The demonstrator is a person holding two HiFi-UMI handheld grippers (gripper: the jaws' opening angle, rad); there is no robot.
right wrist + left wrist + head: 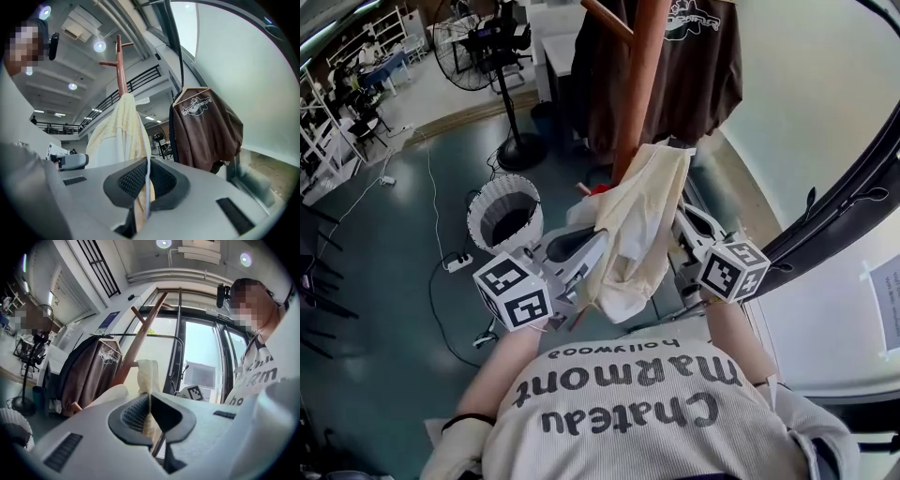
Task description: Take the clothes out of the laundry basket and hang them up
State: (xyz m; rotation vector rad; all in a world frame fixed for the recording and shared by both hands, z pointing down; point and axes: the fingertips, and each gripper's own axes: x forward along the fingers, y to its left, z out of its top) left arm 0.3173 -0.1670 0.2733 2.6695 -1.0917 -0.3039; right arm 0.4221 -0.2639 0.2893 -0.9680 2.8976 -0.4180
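Cream garment (633,220) stretches between left gripper (149,414) and right gripper (145,182), each pinching its fabric.

"Chateau Marmont hollywood" on pers.'s tee (628,412)

The setting is a large open-plan work hall of the laboratory or office type, not a home. Indicators:

- A smooth teal floor (394,319) runs across a wide open area.
- White metal racks (384,23) and chairs (361,127) stand along the far side.
- A pedestal fan (473,52) stands on the floor, with loose cables (431,202) and a power strip (457,263) lying near it.
- Tall black-framed glazing (201,362) forms one wall.
- The high ceiling carries round lights (99,45) and a recessed air-conditioning unit (79,21).
- A railed mezzanine (136,84) overlooks the hall.
- A wooden coat stand (637,84) and a white laundry basket (504,214) stand on the open floor.
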